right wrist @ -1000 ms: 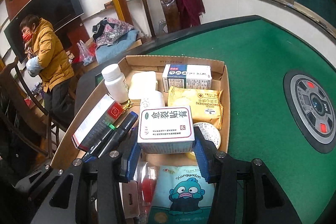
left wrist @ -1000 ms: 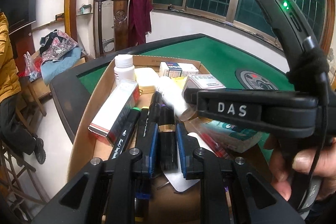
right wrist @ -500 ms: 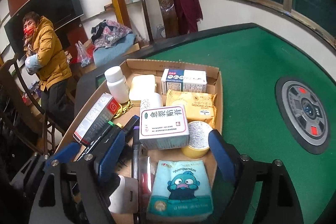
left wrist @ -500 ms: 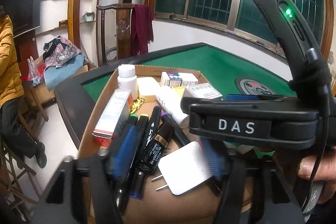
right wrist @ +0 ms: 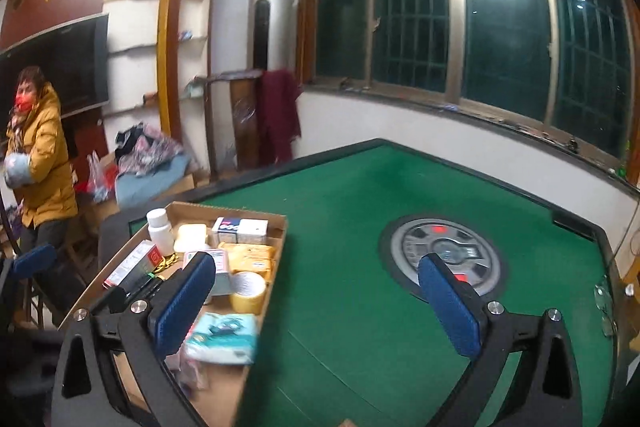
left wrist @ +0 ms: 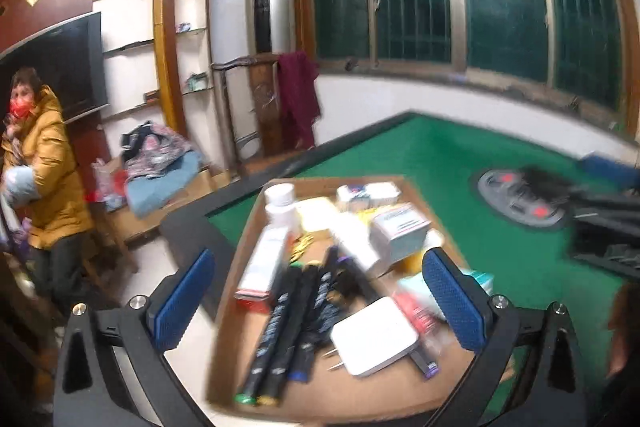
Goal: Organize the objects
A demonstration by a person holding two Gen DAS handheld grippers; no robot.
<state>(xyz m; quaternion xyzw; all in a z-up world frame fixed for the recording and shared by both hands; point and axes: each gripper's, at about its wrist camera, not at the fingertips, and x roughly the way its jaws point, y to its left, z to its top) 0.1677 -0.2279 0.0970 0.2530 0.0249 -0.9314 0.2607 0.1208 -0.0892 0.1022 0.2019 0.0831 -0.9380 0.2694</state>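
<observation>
On the green felt table (right wrist: pixel 360 211) we note a flat cardboard tray (right wrist: pixel 276 247); left gripper (left wrist: pixel 320 299) and right gripper (right wrist: pixel 316 299) both spread, empty.

dark barred windows (right wrist: pixel 500 27) above a white wall, wooden shelves (left wrist: pixel 148 39) at left.

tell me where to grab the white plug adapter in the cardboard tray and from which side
Take the white plug adapter across its two flat side edges, coming down from above with the left hand-held gripper, which is open over it. It lies flat on the cardboard tray floor, prongs pointing toward the black markers, so avoid the prong end.
</observation>
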